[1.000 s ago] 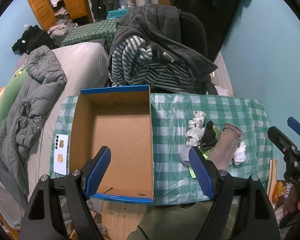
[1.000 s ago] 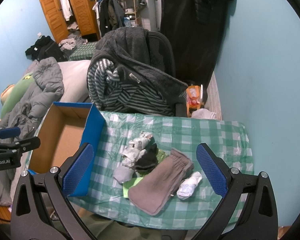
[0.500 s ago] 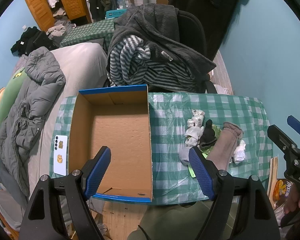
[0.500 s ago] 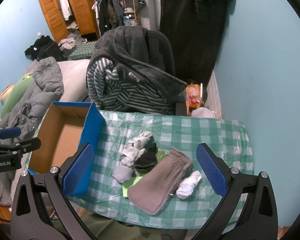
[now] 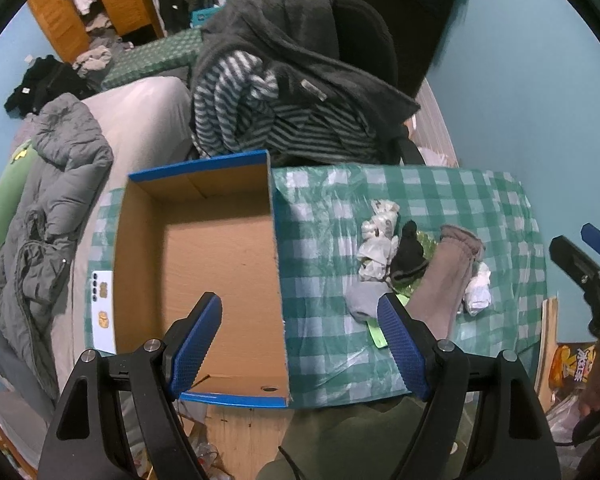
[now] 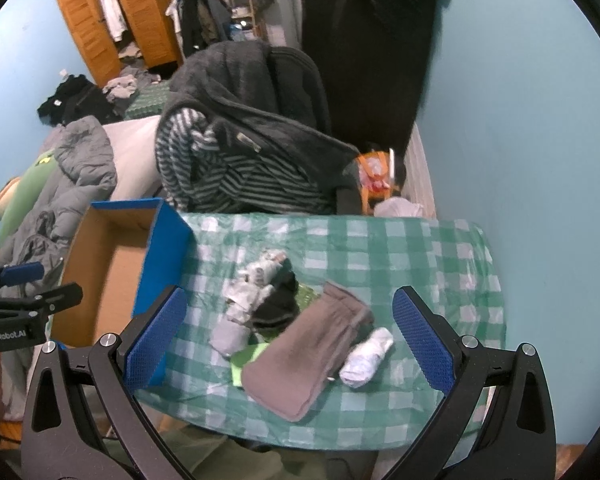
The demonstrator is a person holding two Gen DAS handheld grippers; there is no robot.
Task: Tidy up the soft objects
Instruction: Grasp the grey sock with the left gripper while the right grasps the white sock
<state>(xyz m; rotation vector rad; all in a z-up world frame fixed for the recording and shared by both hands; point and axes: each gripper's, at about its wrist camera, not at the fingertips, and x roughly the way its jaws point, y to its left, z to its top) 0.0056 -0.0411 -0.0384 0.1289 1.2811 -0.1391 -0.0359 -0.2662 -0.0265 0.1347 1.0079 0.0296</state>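
An empty cardboard box with blue edges [image 5: 204, 264] [image 6: 112, 268] stands on the left of the green checked table [image 5: 420, 196] [image 6: 420, 248]. To its right lies a pile of socks: a long brown sock [image 5: 444, 280] [image 6: 304, 356], a black sock [image 5: 410, 252] [image 6: 278, 304], a white rolled sock [image 5: 478, 290] [image 6: 366, 358], a grey sock [image 5: 364, 298] [image 6: 230, 336] and patterned white socks [image 5: 378, 236] [image 6: 252, 280]. My left gripper [image 5: 300, 340] is open above the box's near right corner. My right gripper [image 6: 290, 336] is open above the pile.
A white phone [image 5: 102, 312] lies left of the box. A chair draped with a dark fleece and striped top [image 5: 292, 92] [image 6: 244, 152] stands behind the table. A bed with a grey jacket [image 5: 48, 216] is at the left. A blue wall is at the right.
Both grippers have drifted slightly closer to the table; the box and socks look a little larger. Nothing on the table has moved.
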